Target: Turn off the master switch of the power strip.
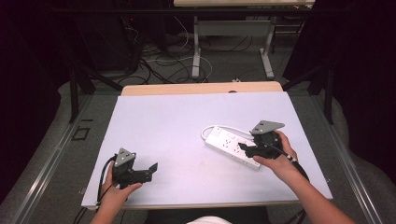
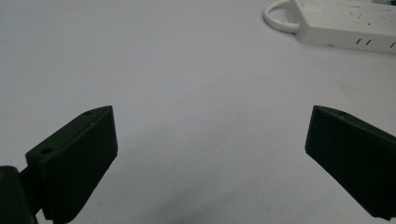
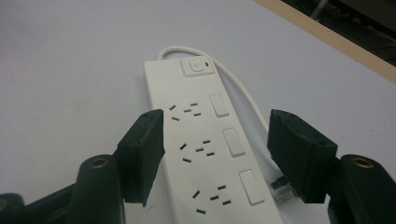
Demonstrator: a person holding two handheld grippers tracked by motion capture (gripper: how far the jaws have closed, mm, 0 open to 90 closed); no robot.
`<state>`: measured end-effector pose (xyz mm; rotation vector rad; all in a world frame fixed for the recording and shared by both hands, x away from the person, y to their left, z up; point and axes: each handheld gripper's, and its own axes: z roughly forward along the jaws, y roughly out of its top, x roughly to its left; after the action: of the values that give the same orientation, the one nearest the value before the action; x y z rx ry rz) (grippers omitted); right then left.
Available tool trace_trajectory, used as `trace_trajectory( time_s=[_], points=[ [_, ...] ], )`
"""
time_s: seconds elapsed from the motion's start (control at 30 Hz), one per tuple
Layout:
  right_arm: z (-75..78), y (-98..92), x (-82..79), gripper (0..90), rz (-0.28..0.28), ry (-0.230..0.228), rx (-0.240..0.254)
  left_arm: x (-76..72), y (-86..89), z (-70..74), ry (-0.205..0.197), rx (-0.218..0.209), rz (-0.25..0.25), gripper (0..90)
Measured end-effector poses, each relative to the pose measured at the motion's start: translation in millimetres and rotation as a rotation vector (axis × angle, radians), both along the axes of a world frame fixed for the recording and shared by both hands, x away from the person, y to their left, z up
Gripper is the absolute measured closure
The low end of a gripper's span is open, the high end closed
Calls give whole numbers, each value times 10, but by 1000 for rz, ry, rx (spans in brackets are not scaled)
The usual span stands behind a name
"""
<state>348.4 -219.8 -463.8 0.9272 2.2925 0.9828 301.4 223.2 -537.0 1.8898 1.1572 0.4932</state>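
Currently my right gripper hovers half-open astride the white plastic power strip, right of centre on the pale table, gripping nothing. I square the jaws across its width before closing. Left gripper idles wide open, empty.

Power strip — cut off; cord's end blurred

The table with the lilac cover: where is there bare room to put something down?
The lilac-covered table is bare across its far left, between the wooden back edge and the left gripper. The middle, between that gripper and the white plastic power strip, is also free. The right side is crowded: the right gripper hovers open over the strip and its cable.
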Motion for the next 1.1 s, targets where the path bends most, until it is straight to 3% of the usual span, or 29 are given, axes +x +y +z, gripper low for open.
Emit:
trace_trajectory(
  time_s=[0.53,0.83,0.87,1.1],
  points=[
    [144,298,267,387,36,-6,-95,1,15,-7,1,-7,6,29],
    [211,413,410,425,24,65,-96,3,16,-9,4,-11,9,33],
    [209,422,430,425,19,54,-95,4,16,-11,3,-10,10,34],
    [224,471,542,444,-12,91,-64,6,23,-10,9,-6,11,38]
  ],
)
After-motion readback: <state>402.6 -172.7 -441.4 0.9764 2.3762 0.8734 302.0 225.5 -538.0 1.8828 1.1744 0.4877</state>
